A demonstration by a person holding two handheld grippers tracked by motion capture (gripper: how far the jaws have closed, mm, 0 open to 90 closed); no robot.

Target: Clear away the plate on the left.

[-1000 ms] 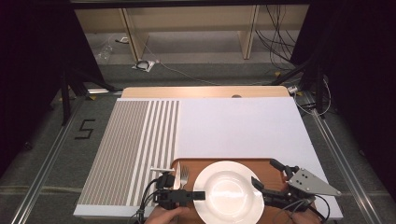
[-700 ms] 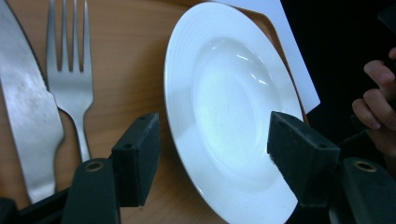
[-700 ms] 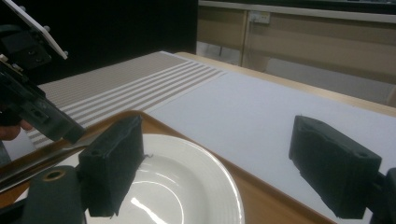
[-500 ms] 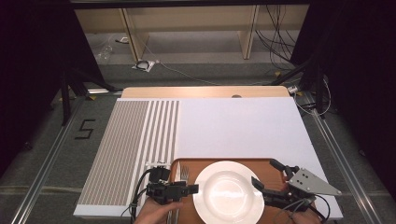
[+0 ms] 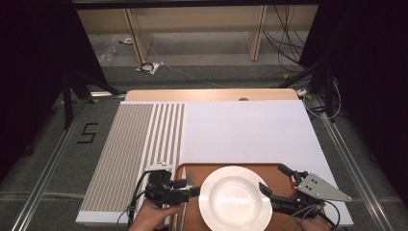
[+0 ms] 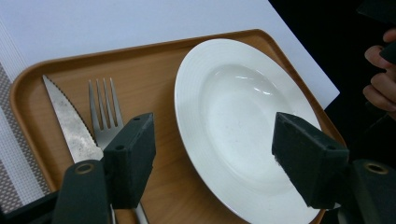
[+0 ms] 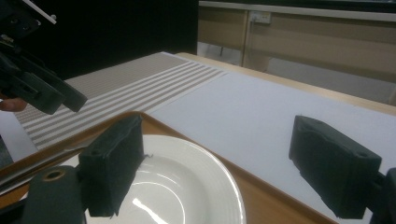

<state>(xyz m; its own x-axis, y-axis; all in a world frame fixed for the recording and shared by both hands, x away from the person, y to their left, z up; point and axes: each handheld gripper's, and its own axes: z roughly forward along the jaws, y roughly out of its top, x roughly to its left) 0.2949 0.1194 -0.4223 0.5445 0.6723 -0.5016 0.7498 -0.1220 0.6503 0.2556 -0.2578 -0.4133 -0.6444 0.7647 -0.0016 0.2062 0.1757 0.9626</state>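
Note:
A white plate [image 5: 235, 197] [image 6: 233, 112] [image 7: 187, 186] lies on a brown tray [image 5: 231, 165] [image 6: 154, 51] at the near edge. Left of the plate on the tray lie a fork [image 5: 189, 179] [image 6: 103, 116] and a serrated knife [image 6: 70, 121]. My left gripper [image 5: 190, 187] [image 6: 212, 140] hovers over the tray's left part, jaws wide; they have just been opening, and nothing is pressed between them. My right gripper [image 5: 274, 179] [image 7: 219, 154] stands open at the plate's right rim, one jaw over the plate, the other beyond it.
The tray rests on a white mat [image 5: 245, 130] beside a grey striped placemat [image 5: 134, 154]. The wooden table edge [image 5: 207, 95] runs along the far side. A hand [image 6: 380, 79] shows at the right of the left gripper view.
My left gripper has risen a little over the tray's left side and its jaws stand slightly wider. The right gripper, plate, fork and knife have stayed put.

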